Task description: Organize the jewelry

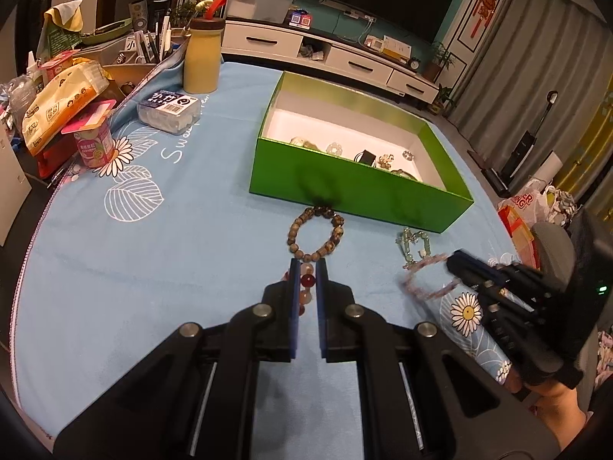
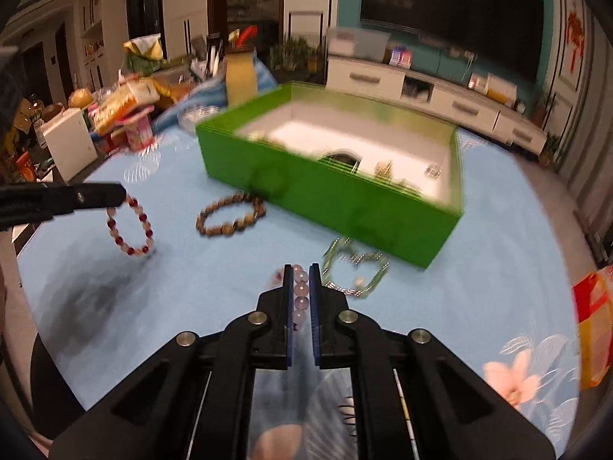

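Both grippers were clenched on jewelry, likely to carry it to the green box [image 1: 356, 191]. The left gripper [image 1: 306, 268] pinched a red and pink bead bracelet [image 2: 130, 226], which dangled above the blue tablecloth [image 1: 172, 249]. The right gripper [image 2: 298, 272] gripped a pale pink bead bracelet [image 2: 300, 291] between its fingers, lifted near the box's front wall. 2 pieces lay loose on the cloth: 1 brown bead bracelet [image 1: 316, 234] touching the box front, and 1 green chain piece [image 2: 354, 266] just beside it. Several small items sat inside the box; their count was unclear.
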The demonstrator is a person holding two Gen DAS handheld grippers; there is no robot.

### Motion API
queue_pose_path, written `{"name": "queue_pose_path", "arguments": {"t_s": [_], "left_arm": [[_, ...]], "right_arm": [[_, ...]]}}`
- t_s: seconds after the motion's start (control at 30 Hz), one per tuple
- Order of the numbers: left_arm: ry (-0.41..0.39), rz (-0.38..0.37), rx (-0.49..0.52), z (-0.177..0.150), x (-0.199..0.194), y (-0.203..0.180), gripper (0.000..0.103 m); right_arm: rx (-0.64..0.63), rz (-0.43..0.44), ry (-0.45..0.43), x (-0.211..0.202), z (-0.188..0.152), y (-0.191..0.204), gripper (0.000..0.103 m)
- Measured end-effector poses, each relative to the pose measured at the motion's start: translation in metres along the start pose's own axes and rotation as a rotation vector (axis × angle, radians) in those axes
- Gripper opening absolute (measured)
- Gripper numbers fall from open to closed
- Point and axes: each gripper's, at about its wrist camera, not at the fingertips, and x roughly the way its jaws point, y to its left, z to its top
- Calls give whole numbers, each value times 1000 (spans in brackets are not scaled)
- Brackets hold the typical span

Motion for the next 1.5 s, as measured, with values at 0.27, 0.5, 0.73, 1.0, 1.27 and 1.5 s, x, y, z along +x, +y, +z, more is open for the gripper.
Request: {"name": "queue_pose_path", "arguments": {"t_s": [0.27, 0.5, 0.73, 1.0, 1.27, 1.5], "left_arm": [[-16, -17, 2, 7, -9, -4, 7], [-33, -31, 2, 20, -18, -7, 7], [-49, -16, 15, 30, -21, -9, 7], [-62, -8, 38, 40, -22, -15, 7], [-72, -17, 51, 49, -20, -22, 7], [-85, -27, 58, 61, -17, -26, 7]], "right_arm": [[14, -45, -109, -36, 21, -18, 7], [20, -52, -157, -53, 32, -26, 7], [36, -42, -181, -55, 40, -32, 7], [38, -26, -191, -50, 46, -33, 7], [32, -23, -202, -47, 55, -36, 7], [33, -16, -208, -42, 64, -37, 7]]}}
